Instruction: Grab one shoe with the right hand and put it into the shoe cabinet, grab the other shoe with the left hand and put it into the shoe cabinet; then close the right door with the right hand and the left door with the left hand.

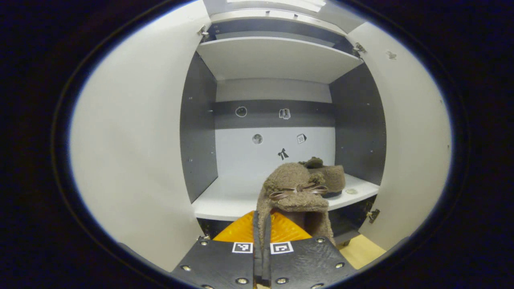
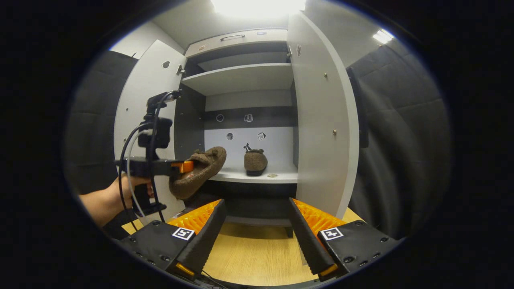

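A brown fuzzy slipper [image 1: 295, 192] with a ribbon bow hangs in my left gripper [image 1: 262, 257], whose fingers are shut on the slipper's heel edge, just in front of the cabinet's lower shelf [image 1: 229, 200]. From the right gripper view the same slipper [image 2: 200, 170] is held by the left gripper [image 2: 182, 166] at the shelf's front left. The other brown slipper [image 2: 255, 161] stands on the shelf [image 2: 257, 176] toward the right, also seen as the far slipper [image 1: 331, 178]. My right gripper [image 2: 257, 237] is open and empty, low in front of the cabinet.
Both white cabinet doors stand wide open: the left door [image 1: 132, 152] and right door [image 1: 409, 152]; in the right gripper view, the right door [image 2: 321, 120] is close ahead. An upper shelf [image 1: 277, 58] is bare. A hand [image 2: 108, 200] holds the left gripper. Wood floor [image 2: 257, 253] lies below.
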Demonstrator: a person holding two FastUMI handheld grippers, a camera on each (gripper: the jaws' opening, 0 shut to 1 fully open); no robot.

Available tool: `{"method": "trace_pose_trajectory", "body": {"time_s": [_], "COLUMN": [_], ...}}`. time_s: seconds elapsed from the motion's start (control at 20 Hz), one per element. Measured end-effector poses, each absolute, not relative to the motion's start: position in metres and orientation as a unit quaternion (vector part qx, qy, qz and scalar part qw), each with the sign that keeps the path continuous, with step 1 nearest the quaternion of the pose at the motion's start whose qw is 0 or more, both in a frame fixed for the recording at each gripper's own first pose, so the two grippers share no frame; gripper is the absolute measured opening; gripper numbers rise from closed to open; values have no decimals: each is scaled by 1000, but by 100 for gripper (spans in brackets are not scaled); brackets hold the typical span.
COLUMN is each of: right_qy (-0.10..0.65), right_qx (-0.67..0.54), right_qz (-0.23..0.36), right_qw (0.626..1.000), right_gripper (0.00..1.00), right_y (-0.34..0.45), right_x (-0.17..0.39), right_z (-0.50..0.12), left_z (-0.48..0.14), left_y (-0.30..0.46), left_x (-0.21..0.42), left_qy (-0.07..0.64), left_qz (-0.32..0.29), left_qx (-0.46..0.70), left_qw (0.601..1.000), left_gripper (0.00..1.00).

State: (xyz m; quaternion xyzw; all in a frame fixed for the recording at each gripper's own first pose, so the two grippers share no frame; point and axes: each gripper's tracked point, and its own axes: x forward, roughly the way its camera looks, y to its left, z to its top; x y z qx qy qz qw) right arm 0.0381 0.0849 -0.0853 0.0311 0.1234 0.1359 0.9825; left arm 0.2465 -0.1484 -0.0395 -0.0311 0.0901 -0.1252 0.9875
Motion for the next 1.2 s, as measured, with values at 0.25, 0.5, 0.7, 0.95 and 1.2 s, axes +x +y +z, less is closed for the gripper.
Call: {"method": "trace_pose_trajectory", "body": {"time_s": [0.25, 0.5, 0.7, 0.95, 1.2], "right_qy": [136, 148, 151, 162, 168], "right_qx": [31, 36, 36, 34, 28], "right_qz": [121, 124, 130, 131, 130], "right_qw": [983, 981, 979, 977, 977], "right_gripper": [98, 97, 98, 98, 98], "right_y": [80, 88, 96, 96, 93], "right_x": [42, 46, 50, 55, 54], "right_z": [-96, -105, -110, -117, -123], "left_z": [-15, -4, -18, -66, -80], "left_y": [-155, -153, -155, -168, -164], "left_x": [295, 348, 385, 416, 421], "left_qy": [95, 103, 147, 252, 274], "left_qz": [-134, -120, -112, -130, -117], "left_qx": [-44, -34, -28, -28, -17], "left_qw": [985, 987, 982, 959, 954], "left_gripper": [1, 1, 1, 1, 9]}}
